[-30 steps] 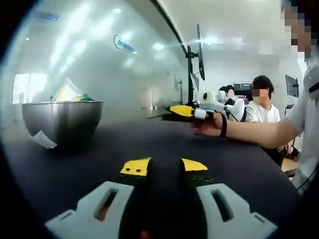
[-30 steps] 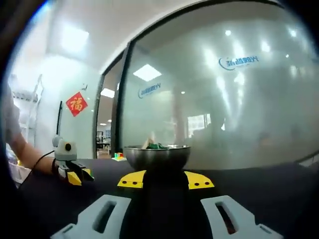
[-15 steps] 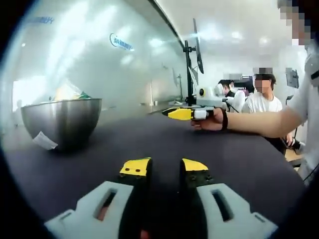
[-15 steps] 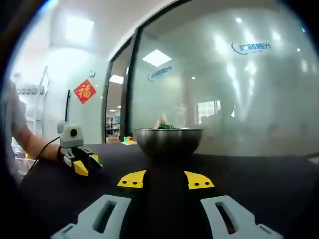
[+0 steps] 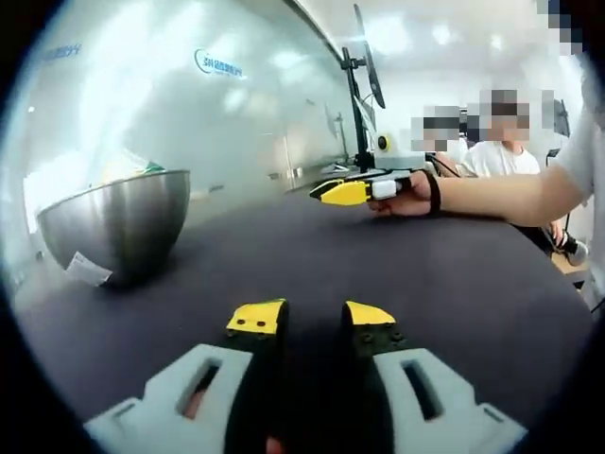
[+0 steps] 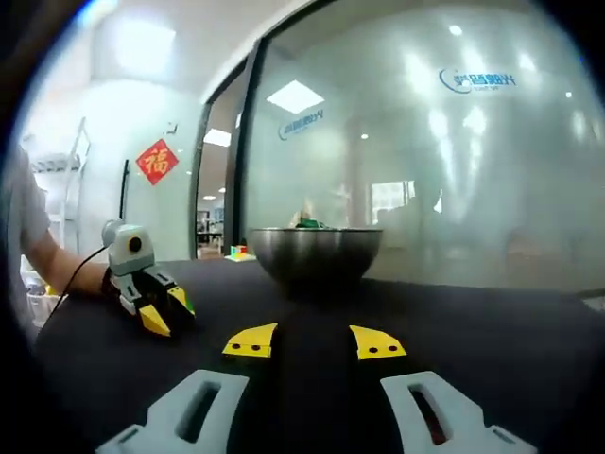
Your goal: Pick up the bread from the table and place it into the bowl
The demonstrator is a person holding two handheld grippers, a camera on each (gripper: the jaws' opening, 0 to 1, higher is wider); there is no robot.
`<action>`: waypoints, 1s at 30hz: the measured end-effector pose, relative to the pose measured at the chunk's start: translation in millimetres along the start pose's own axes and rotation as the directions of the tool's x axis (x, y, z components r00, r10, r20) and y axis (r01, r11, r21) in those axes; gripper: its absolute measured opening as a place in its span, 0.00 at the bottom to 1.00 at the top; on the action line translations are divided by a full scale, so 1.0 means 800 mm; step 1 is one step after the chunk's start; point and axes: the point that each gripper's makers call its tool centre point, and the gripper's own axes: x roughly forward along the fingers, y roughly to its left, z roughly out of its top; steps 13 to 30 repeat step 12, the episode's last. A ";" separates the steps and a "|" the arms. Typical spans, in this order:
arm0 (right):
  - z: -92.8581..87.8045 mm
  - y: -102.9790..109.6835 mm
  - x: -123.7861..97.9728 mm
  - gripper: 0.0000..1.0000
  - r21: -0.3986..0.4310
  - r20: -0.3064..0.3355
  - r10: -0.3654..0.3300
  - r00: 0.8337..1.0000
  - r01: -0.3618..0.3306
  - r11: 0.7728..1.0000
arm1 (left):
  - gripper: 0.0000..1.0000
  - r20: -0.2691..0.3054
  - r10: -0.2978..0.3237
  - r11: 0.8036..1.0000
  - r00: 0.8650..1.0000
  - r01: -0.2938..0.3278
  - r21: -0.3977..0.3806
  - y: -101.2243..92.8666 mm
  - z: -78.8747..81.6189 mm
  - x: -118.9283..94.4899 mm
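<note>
Left gripper view: steel bowl point(image 5: 113, 222) stands on the dark bench point(image 5: 397, 274) at the left, a white tag point(image 5: 88, 270) at its foot and something green and pale showing above its rim; whether that is the bread I cannot tell. Left tongs point(image 5: 310, 323) hang low over bare bench, jaws parted, nothing between. Right tongs point(image 5: 331, 192), held level in a hand point(image 5: 406, 194), hover well apart from the bowl, their state unclear here. Right gripper view: left tongs point(image 6: 159, 307) rest at the left, bowl point(image 6: 315, 255) ahead, right tongs point(image 6: 314, 340) released and empty
</note>
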 end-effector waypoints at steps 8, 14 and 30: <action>-0.004 -0.002 0.002 0.25 -0.010 -0.018 -0.004 1.000 0.004 1.000 | 0.17 -0.025 -0.014 0.999 1.000 0.015 0.028 -0.005 -0.005 0.002; -0.007 0.003 0.004 0.25 -0.025 -0.030 0.003 1.000 -0.004 1.000 | 0.17 -0.031 -0.020 0.999 0.999 0.021 0.037 -0.007 -0.007 0.003; -0.007 0.003 0.004 0.25 -0.025 -0.030 0.003 1.000 -0.004 1.000 | 0.17 -0.031 -0.020 0.999 0.999 0.021 0.037 -0.007 -0.007 0.003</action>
